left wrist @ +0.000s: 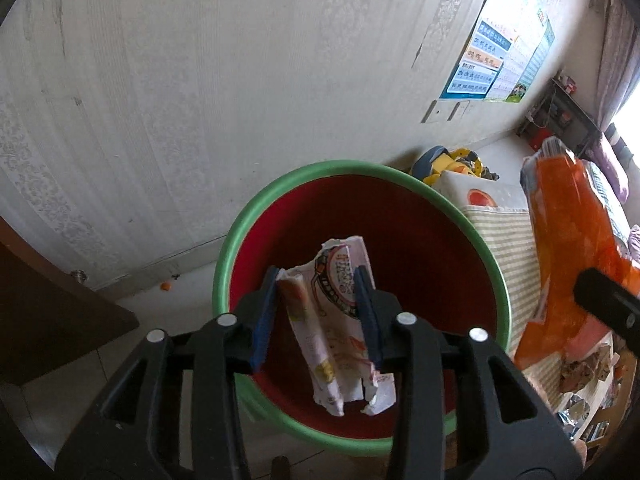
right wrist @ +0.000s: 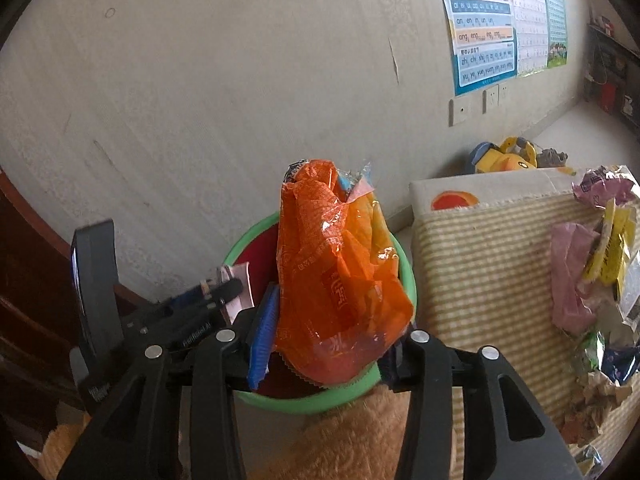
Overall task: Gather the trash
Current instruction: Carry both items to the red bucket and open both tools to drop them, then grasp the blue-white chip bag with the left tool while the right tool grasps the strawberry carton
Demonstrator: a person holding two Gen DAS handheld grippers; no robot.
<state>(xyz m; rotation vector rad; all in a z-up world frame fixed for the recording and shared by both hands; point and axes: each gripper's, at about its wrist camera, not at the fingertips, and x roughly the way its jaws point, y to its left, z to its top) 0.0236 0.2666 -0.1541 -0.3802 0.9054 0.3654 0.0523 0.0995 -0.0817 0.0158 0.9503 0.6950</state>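
A round bin with a green rim [left wrist: 236, 232] and red inside stands on the floor by the wall; it also shows in the right wrist view [right wrist: 408, 268]. My left gripper [left wrist: 320, 312] is shut on a white printed wrapper [left wrist: 336, 328] and holds it over the bin's opening. My right gripper [right wrist: 328, 340] is shut on a crumpled orange plastic bag [right wrist: 336, 272], held above the bin's near rim. The orange bag also shows in the left wrist view [left wrist: 568, 248], at the right. The left gripper shows at the left of the right wrist view [right wrist: 212, 292].
A low table with a striped beige cloth [right wrist: 480, 260] stands right of the bin, with several loose wrappers [right wrist: 600, 264] on its right side. A yellow toy [right wrist: 508, 158] lies on the floor behind it. Dark wooden furniture [left wrist: 48, 304] stands left of the bin. A fuzzy orange surface [right wrist: 352, 440] lies below.
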